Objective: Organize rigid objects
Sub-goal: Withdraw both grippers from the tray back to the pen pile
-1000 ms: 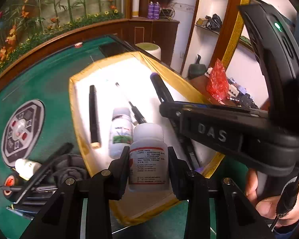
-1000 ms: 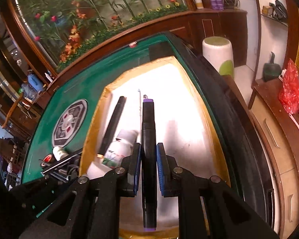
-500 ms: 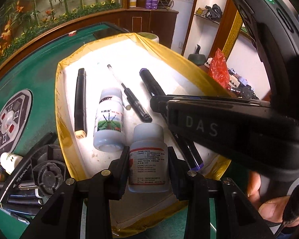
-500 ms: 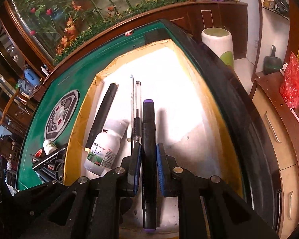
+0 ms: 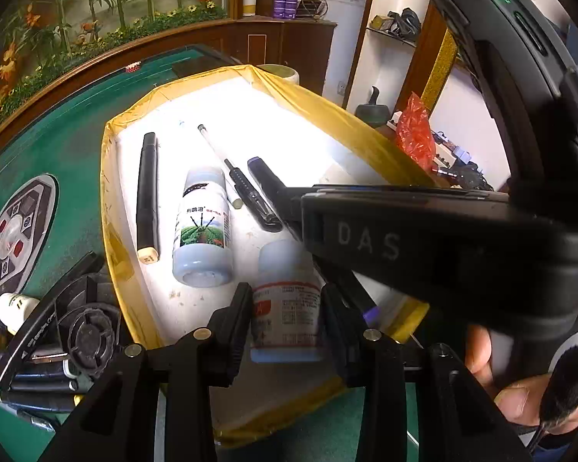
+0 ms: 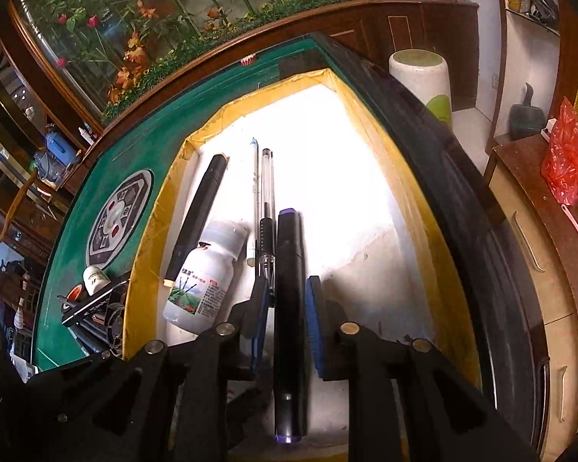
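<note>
In the left wrist view my left gripper (image 5: 286, 296) is shut on a white bottle with a red label (image 5: 289, 319), held over the near part of the yellow-rimmed white tray (image 5: 111, 200). On the tray lie a green-labelled white bottle (image 5: 202, 227), a black marker with a beige end (image 5: 147, 196) and a clear pen (image 5: 235, 177). In the right wrist view my right gripper (image 6: 287, 288) straddles a black marker with purple ends (image 6: 289, 254). Its jaws are opening, with a gap at each blue pad. The marker lies on the tray (image 6: 146, 238) beside the clear pen (image 6: 266, 192).
The tray sits on a green felt table with a round control panel (image 5: 15, 231). A heap of black parts and pens (image 5: 77, 338) and a small white bottle (image 5: 15, 308) lie left of the tray. The other handset (image 5: 404, 242), held by a person's hand (image 5: 520, 385), crosses the right side.
The right gripper's pads have parted from the purple-ended marker, which now rests beside the clear pen. The left gripper still clamps the red-labelled bottle.
</note>
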Available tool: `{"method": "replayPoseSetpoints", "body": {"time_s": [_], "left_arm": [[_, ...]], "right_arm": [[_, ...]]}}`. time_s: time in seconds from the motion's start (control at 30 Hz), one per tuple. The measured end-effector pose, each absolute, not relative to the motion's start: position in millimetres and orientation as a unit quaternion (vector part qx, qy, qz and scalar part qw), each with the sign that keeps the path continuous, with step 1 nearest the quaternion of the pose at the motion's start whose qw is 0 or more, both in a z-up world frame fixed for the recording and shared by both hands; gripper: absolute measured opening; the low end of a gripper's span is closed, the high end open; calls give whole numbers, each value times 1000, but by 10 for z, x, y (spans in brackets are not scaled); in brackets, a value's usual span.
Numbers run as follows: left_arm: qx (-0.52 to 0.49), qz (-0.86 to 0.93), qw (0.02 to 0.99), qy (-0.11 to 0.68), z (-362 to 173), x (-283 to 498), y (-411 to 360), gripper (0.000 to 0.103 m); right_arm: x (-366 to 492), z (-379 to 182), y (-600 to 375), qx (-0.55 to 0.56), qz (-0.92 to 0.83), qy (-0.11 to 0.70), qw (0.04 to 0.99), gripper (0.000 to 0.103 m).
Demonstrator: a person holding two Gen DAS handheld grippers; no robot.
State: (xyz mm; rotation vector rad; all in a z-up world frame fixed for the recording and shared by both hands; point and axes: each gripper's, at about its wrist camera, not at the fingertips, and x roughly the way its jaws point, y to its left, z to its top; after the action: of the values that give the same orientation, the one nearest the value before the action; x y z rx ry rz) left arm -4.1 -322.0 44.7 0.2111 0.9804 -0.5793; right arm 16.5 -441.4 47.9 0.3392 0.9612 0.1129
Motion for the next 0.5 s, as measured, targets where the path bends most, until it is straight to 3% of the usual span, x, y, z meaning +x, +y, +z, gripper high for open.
{"method": "replayPoseSetpoints", "body": {"time_s": [0.1,0.23,0.5], "left_arm": [[102,-278,841,452,528,-127,-3195,42],[102,-282,849,434,656,-253,-3117,55],[74,-283,859,420,863,-406,-2717,58]], "right_arm": [[85,547,-4439,165,52,449,876,26],[-56,674,-4472,172,51,430,885,28],[-295,960,-4305,178,83,400,895,31]]}}
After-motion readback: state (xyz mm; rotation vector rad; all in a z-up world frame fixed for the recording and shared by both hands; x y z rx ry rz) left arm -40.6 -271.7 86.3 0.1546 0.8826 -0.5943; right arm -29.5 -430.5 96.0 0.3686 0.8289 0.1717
